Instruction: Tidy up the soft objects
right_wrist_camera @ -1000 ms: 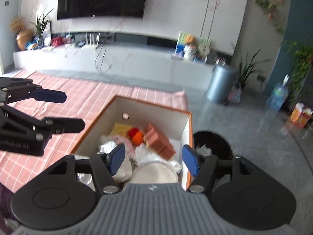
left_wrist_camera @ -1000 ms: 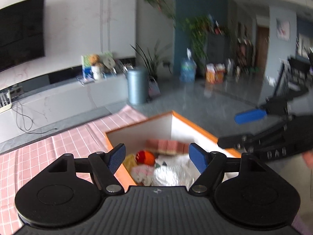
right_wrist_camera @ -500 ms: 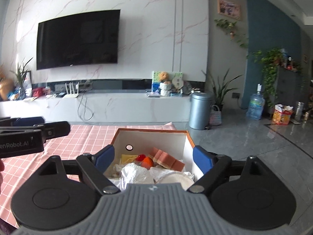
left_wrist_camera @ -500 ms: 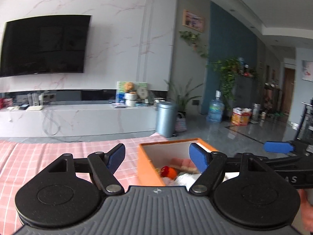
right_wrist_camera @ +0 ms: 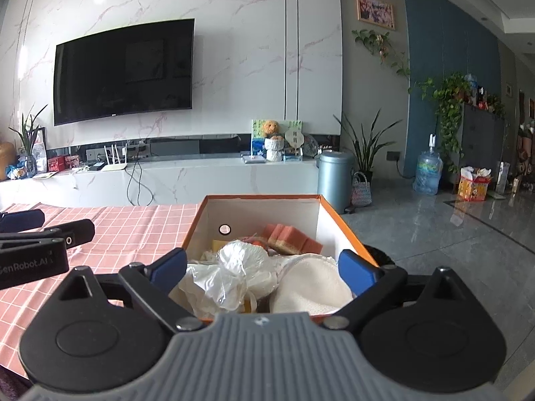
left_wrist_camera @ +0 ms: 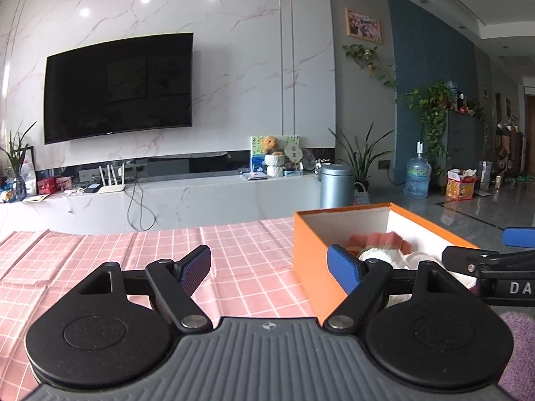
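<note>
The sorting looks close to finished, judging by how things lie: every soft object in view already sits inside the orange box (right_wrist_camera: 347,230), and the pink checked cloth (left_wrist_camera: 234,267) over the bench (left_wrist_camera: 100,250) shows no loose item on the part that can be seen. What is left, if anything, cannot be told from here; perhaps a last tidy of the pile or a retreat of both hands.

The box stands at the right edge of the bench, beside the drop to the grey tiled floor. It is stiff card, orange outside and white within, with a round finger hole in its far wall. Inside, toward the far right corner, lie the pink sponge blocks (right_wrist_camera: 291,239), squared and porous. At the near end a crinkled clear plastic bag (right_wrist_camera: 230,274) holds something pale and rounded, and beside it rests a cream fleecy pad (right_wrist_camera: 311,284), nubbly and dome-shaped. A yellow scrap and something orange peek out between them, too hidden to name.

The right claw (right_wrist_camera: 264,267) hangs at the near end of the box, its blue-padded jaws opening wide, with the bag and pad seen between them but pressed by neither pad. The left claw (left_wrist_camera: 271,267) sits over the cloth at the box's left wall, jaws also opening, gripping nothing.
</note>
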